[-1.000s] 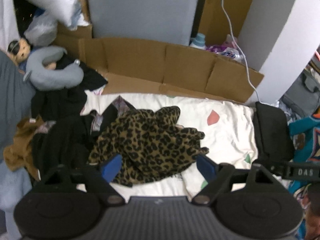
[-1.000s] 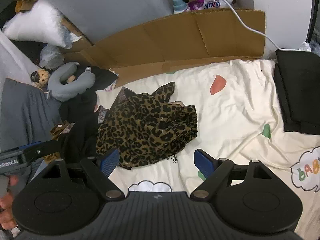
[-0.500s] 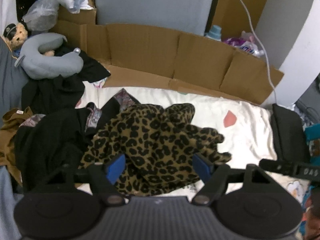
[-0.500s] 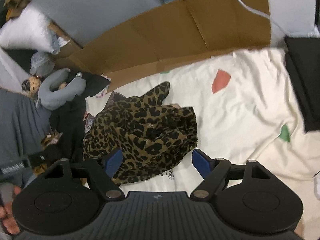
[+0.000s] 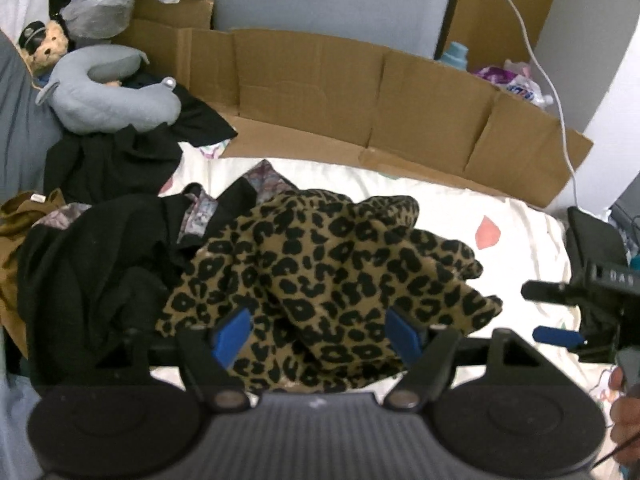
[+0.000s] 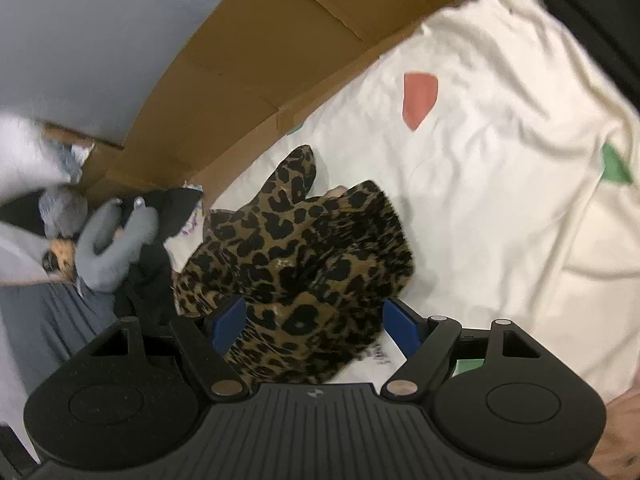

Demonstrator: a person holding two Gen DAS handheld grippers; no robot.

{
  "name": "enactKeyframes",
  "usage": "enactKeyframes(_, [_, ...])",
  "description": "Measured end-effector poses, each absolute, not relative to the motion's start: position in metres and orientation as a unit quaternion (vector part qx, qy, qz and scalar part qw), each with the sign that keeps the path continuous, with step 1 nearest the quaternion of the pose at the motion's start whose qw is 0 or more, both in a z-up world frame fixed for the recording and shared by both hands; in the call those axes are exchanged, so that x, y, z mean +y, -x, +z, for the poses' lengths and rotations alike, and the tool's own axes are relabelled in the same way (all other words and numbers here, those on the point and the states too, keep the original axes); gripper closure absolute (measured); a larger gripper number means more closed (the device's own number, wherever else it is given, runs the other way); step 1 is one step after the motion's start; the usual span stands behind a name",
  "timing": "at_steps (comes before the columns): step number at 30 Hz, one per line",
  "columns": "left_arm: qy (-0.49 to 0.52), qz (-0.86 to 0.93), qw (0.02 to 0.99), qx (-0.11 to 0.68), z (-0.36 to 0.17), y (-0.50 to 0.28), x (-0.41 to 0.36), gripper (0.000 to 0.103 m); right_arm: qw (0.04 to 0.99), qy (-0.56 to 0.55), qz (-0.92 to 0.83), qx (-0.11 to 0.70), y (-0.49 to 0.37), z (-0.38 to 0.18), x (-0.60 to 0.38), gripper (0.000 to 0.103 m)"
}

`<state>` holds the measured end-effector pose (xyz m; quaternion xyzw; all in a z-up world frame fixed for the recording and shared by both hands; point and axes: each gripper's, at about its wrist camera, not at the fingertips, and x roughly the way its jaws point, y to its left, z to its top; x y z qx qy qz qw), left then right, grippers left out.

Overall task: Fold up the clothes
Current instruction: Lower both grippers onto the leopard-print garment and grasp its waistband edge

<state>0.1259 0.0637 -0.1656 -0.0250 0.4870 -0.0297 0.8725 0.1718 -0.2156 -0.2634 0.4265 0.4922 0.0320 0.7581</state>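
A crumpled leopard-print garment (image 5: 328,264) (image 6: 304,248) lies in a heap on a cream printed sheet (image 5: 520,240) (image 6: 500,160). My left gripper (image 5: 318,334) hangs just above the heap's near edge. Its blue pads (image 5: 232,334) stand wide apart, with the fabric below and between them, and I see no pinch. My right gripper (image 6: 314,324) is likewise open over the near part of the same heap, seen at a tilt. It also shows in the left wrist view as the right gripper (image 5: 554,314), at the right beside the garment.
Dark clothes (image 5: 92,264) are piled left of the leopard garment, with a brown garment (image 5: 12,232) beyond. A grey neck pillow (image 5: 108,100) and a teddy (image 5: 44,46) lie at the far left. A cardboard wall (image 5: 360,100) backs the sheet. A folded black item (image 5: 596,236) sits at the right.
Both grippers have come down toward the leopard garment, which now fills the space between their fingers. The right view has rolled. Both pairs of jaws narrowed slightly.
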Motion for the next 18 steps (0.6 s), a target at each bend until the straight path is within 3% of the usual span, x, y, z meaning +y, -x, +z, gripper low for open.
enactKeyframes(4, [0.040,-0.019,0.868,0.494,-0.176,-0.127,0.073,0.026,0.737,-0.455,0.021,0.500,-0.182,-0.286,-0.206,0.025])
enactKeyframes(7, [0.040,-0.019,0.868,0.495,-0.183,-0.125,0.077,0.026,0.727,-0.465,0.012,0.504,-0.187,-0.299,-0.199,0.035])
enactKeyframes(15, [0.044,-0.010,0.853,0.520,-0.204,-0.127,0.082,0.026,0.708,-0.489,0.013,0.509,-0.196,-0.322,-0.189,0.040])
enactKeyframes(17, [0.038,-0.014,0.854,0.519,-0.204,-0.126,0.080,0.026,0.705,-0.485,0.021,0.517,-0.199,-0.329,-0.184,0.060])
enactKeyframes(18, [0.036,-0.015,0.854,0.519,-0.205,-0.126,0.079,0.026,0.708,-0.474,0.024,0.523,-0.201,-0.330,-0.181,0.079])
